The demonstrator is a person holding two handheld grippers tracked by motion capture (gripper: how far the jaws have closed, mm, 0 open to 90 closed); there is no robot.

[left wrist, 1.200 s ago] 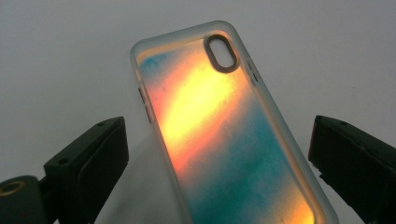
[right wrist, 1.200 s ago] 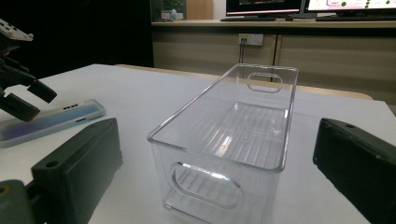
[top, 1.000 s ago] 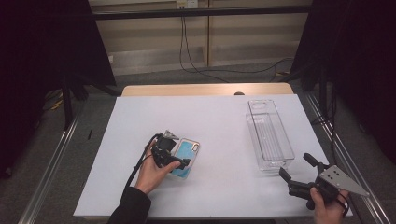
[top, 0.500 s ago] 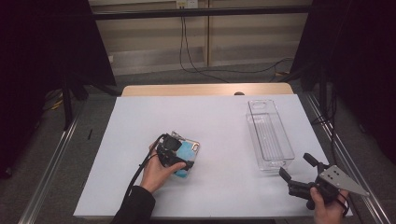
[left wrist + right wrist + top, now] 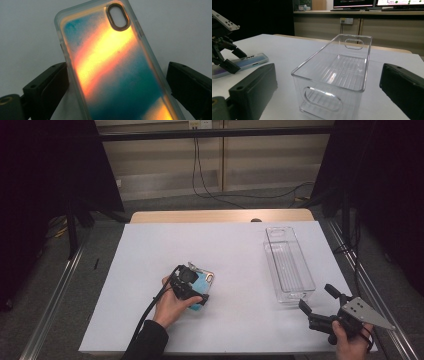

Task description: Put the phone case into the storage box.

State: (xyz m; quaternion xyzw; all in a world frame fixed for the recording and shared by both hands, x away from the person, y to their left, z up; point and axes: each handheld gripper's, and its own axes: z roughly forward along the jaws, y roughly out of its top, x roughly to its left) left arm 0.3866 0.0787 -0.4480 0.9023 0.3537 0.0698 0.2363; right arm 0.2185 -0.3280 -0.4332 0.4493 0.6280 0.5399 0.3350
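Note:
A phone case [image 5: 117,67] with an orange-and-teal iridescent back and a clear rim lies flat on the white table [image 5: 225,245], left of centre. My left gripper [image 5: 197,282] hovers right over the case [image 5: 205,279], its jaws open and standing on either side of it. In the right gripper view the case [image 5: 244,63] lies at the left with the left gripper [image 5: 224,57] above it. My right gripper [image 5: 316,296] stands open near the table's front right corner, facing the near end of an empty clear plastic bin [image 5: 273,262].
The clear bin [image 5: 324,100] is long and narrow, has handle cut-outs at both ends and runs front to back on the table's right side. A wooden strip [image 5: 220,216] edges the far side. Cables hang on the wall beyond.
My left hand and gripper have shifted a little to the right over the phone case. The right gripper and the bin have stayed where they were.

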